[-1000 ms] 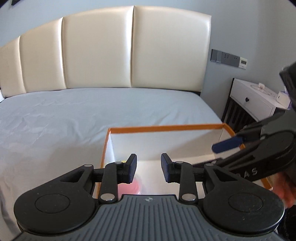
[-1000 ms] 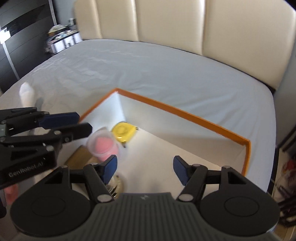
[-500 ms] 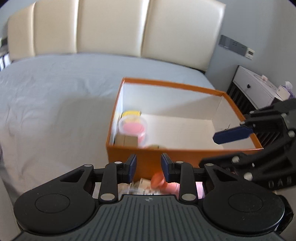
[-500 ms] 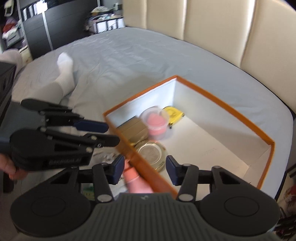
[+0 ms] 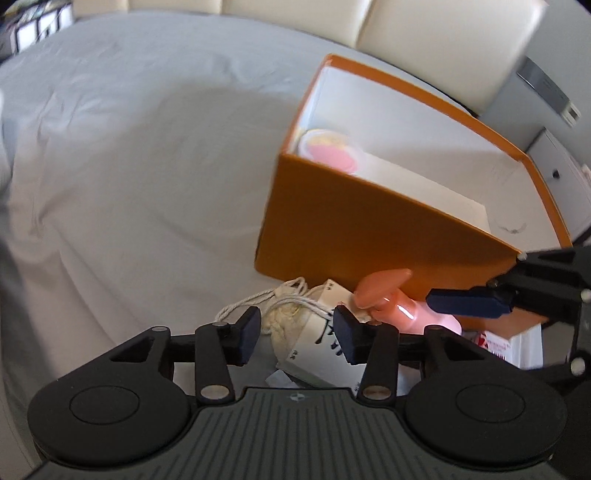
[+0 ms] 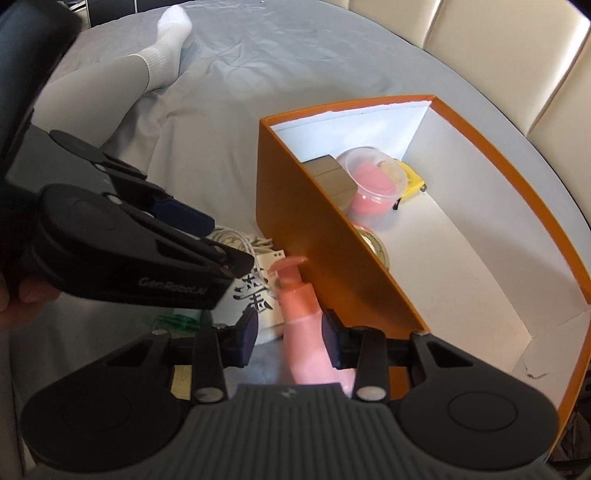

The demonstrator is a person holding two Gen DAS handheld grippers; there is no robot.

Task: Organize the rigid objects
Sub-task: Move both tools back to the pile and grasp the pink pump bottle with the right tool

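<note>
An orange box [image 6: 332,251] with a white inside stands on the grey bed; it also shows in the left wrist view [image 5: 369,225]. In it are a clear tub with pink content [image 6: 369,181], a yellow tape measure [image 6: 412,181], a brown box [image 6: 330,173] and a round tin [image 6: 375,243]. A pink pump bottle [image 6: 303,317] lies outside against the box's near wall, also in the left wrist view [image 5: 399,302]. My right gripper [image 6: 288,332] is open with its fingers on either side of the bottle. My left gripper [image 5: 297,332] is open above a white card box [image 5: 321,347] and a drawstring pouch [image 5: 284,317].
A person's leg in a white sock [image 6: 162,33] lies on the bed at the upper left. A cream headboard [image 6: 498,55] runs behind the box. A red and white packet [image 5: 498,343] lies under the right gripper. A nightstand [image 5: 561,177] stands at the right.
Both grippers have pulled back from over the box's inside and dropped to the pile in front of its near wall. My right gripper now straddles the pink bottle.
</note>
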